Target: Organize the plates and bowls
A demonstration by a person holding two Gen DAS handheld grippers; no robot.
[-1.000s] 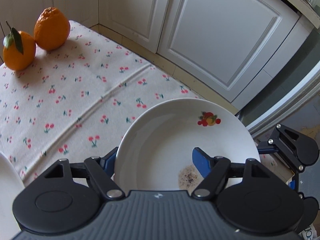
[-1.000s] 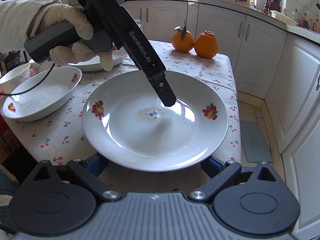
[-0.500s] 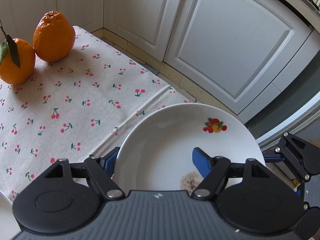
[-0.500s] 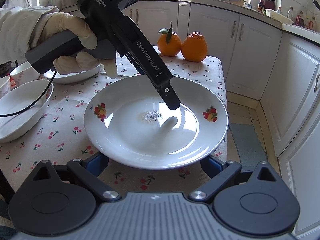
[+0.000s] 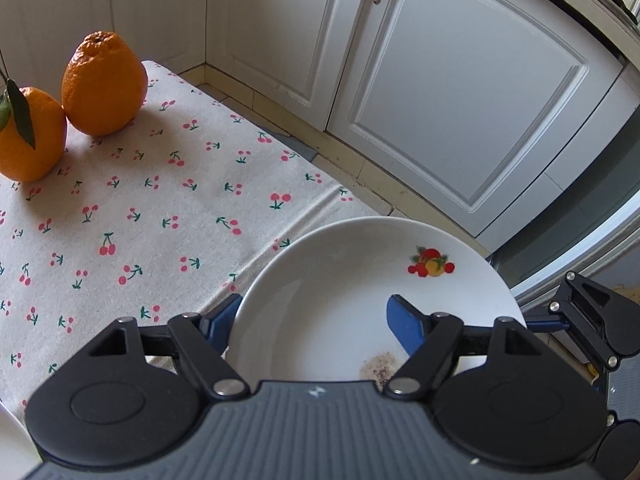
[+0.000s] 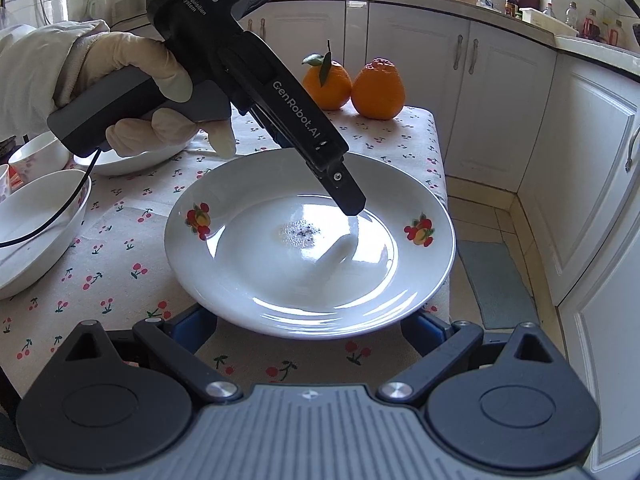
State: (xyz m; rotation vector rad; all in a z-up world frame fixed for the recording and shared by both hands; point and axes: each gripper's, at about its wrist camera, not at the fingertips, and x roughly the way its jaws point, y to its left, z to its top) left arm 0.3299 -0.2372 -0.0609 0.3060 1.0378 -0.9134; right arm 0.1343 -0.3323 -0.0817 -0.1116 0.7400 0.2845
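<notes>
In the right wrist view the plate (image 6: pixel 304 288) hides both blue fingertips at the lower centre, a bowl (image 6: pixel 36 236) is cut off at the left edge, and the small counter bottles (image 6: pixel 588 24) at upper right stay unreadable.

A plate (image 6: pixel 312 240) rests on a table (image 6: pixel 120 264) near its right edge, toward the front. Two oranges (image 6: pixel 352 84) stand side by side, touching, at the table's far right corner, behind the plate. To the left of the plate, at the table's left edge, sits a bowl (image 6: pixel 36 224). Behind that bowl lie a second bowl (image 6: pixel 136 162) and a third (image 6: pixel 38 156) farther left. Cabinets (image 6: pixel 500 72) stand behind and to the right of the table.
</notes>
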